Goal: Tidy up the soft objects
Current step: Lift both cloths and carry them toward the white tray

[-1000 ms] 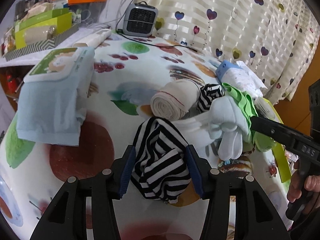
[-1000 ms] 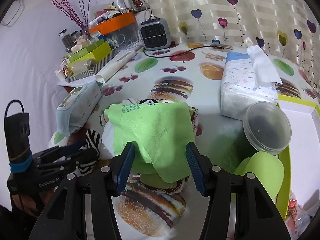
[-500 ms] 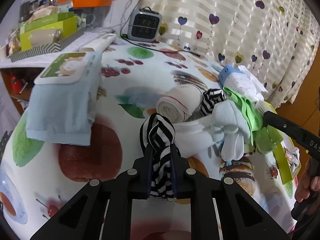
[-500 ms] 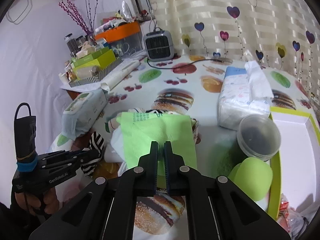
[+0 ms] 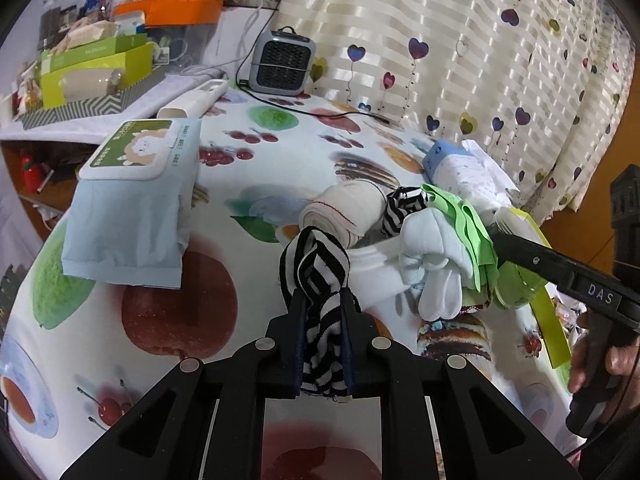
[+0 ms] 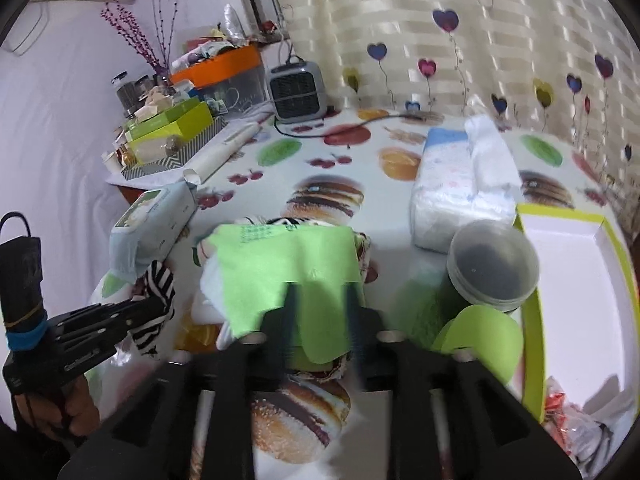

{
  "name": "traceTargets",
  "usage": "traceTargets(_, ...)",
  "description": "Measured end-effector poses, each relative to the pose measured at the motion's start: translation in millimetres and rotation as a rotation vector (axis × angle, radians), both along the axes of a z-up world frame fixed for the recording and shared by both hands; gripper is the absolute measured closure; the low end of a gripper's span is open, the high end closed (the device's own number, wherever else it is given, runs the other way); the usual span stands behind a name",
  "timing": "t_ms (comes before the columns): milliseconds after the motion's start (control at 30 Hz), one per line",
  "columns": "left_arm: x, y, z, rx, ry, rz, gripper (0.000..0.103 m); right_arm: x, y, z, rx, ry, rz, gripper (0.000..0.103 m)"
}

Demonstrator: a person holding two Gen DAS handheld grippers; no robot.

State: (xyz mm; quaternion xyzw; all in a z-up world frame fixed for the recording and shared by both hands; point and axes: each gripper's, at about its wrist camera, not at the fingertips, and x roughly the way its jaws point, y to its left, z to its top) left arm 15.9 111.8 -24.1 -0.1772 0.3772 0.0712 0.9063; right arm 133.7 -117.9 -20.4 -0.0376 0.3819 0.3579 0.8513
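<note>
I had my left gripper (image 5: 322,320) pinched hard on the black-and-white striped sock (image 5: 316,268), its pads squeezing the knit into a narrow waist so that a loop bulged above the fingertips. I judged that a deep bite on the bunched middle was the safe way to hold something so limp: a hold on an edge would only stretch and slip.

My right gripper (image 6: 320,308) had just been opening. Its jaws stood apart on either side of the green cloth (image 6: 288,264), which lay between them; whether the pads were touching it the motion blur kept me from telling. That cloth was thin, flat and matte, with a printed grid near its far edge, and it draped over the pile like a sheet.

The pile sat on the fruit-and-burger printed tablecloth (image 5: 168,312), glossy like plastic. In it I could see a rolled cream towel (image 5: 344,212) with a red stitch line, tight and cylindrical, a pair of pale blue socks (image 5: 432,256) folded into a soft lump, and another bit of striped fabric (image 5: 402,204) behind them.

Just right of the pile stood a round lidded plastic tub (image 6: 494,264), and beyond it a yellow-rimmed box lid (image 6: 568,256), white inside, which looked to me a likely place for sorted things. A soft pack of wet wipes (image 5: 128,208) lay well to the left.
</note>
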Motion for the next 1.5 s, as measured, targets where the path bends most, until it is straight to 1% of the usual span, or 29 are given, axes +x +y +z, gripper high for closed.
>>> traceTargets(33, -0.8, -0.8, -0.4, 0.0, 0.0, 0.002, 0.089, 2.1, 1.1, -1.8, 0.002, 0.008, 0.007, 0.047)
traceTargets(233, 0.9, 0.0, -3.8, -0.008, 0.007, -0.001, 0.089, 13.9, 17.6, -11.1, -0.033, 0.042, 0.056, 0.047)
traceTargets(300, 1.6, 1.2, -5.0, -0.011, 0.009, -0.001, 0.089, 20.2, 21.7, -15.3, -0.049, 0.062, 0.052, 0.047)
traceTargets(333, 1.7, 1.6, -5.5, -0.011, 0.011, 0.001, 0.089, 20.9, 23.2, -15.0, -0.057, 0.058, 0.049, 0.047)
traceTargets(400, 2.1, 3.3, -6.1, -0.014, 0.012, 0.003, 0.089, 22.4, 23.5, -14.3, -0.052, 0.072, 0.049, 0.047)
traceTargets(433, 2.3, 3.9, -6.0, -0.014, 0.011, 0.005, 0.089, 21.2, 23.0, -13.2, -0.057, 0.063, 0.042, 0.054)
traceTargets(467, 2.9, 4.4, -5.8, -0.013, 0.011, 0.005, 0.089, 19.4, 23.0, -12.0, -0.066, 0.051, 0.039, 0.063)
traceTargets(500, 3.6, 4.6, -5.5, -0.014, 0.011, 0.004, 0.089, 17.6, 23.9, -11.9, -0.072, 0.043, 0.042, 0.068)
traceTargets(533, 3.6, 4.4, -5.3, -0.015, 0.01, 0.004, 0.089, 15.2, 25.0, -11.2, -0.081, 0.033, 0.051, 0.079)
traceTargets(567, 3.5, 4.5, -5.1, -0.015, 0.01, 0.003, 0.089, 12.0, 27.0, -10.5, -0.091, 0.022, 0.063, 0.083)
traceTargets(600, 3.3, 3.9, -4.4, -0.016, 0.008, 0.002, 0.089, 9.4, 28.9, -10.1, -0.1, 0.013, 0.07, 0.084)
traceTargets(667, 2.4, 3.1, -2.8, -0.015, 0.005, -0.001, 0.089, 3.9, 33.7, -9.1, -0.133, -0.018, 0.087, 0.089)
traceTargets(767, 0.6, 3.3, 1.0, -0.012, -0.004, 0.001, 0.089, -0.9, 34.6, -5.5, -0.137, -0.038, 0.094, 0.095)
traceTargets(833, -1.3, 3.7, 5.5, -0.006, -0.014, 0.006, 0.089, -5.5, 32.3, 0.5, -0.127, -0.057, 0.097, 0.097)
traceTargets(1067, -6.3, -0.6, 19.6, 0.002, -0.051, 0.002, 0.089, -21.7, 23.3, 23.0, -0.093, -0.125, 0.094, 0.098)
traceTargets(1233, -10.3, -4.4, 22.5, 0.004, -0.059, -0.007, 0.089, -22.1, 20.0, 22.5, -0.094, -0.123, 0.081, 0.098)
traceTargets(1300, -11.1, -4.1, 21.7, 0.002, -0.057, -0.008, 0.089, -15.9, 20.8, 15.9, -0.118, -0.099, 0.07, 0.092)
traceTargets(1333, -11.1, -3.5, 21.1, 0.001, -0.056, -0.007, 0.089, -12.9, 21.9, 10.8, -0.136, -0.094, 0.061, 0.078)
traceTargets(1367, -11.1, -3.8, 20.9, 0.001, -0.056, -0.008, 0.089, -11.6, 22.7, 7.7, -0.142, -0.09, 0.067, 0.057)
traceTargets(1400, -10.9, -3.6, 20.6, 0.0, -0.055, -0.008, 0.089, -10.5, 22.7, 5.0, -0.142, -0.081, 0.079, 0.049)
traceTargets(1433, -10.9, -3.6, 20.2, 0.0, -0.055, -0.008, 0.089, -8.6, 25.6, 1.3, -0.143, -0.066, 0.096, 0.047)
traceTargets(1500, -10.8, -3.5, 20.1, 0.0, -0.055, -0.009, 0.089, -7.7, 29.7, -3.3, -0.168, -0.062, 0.104, 0.047)
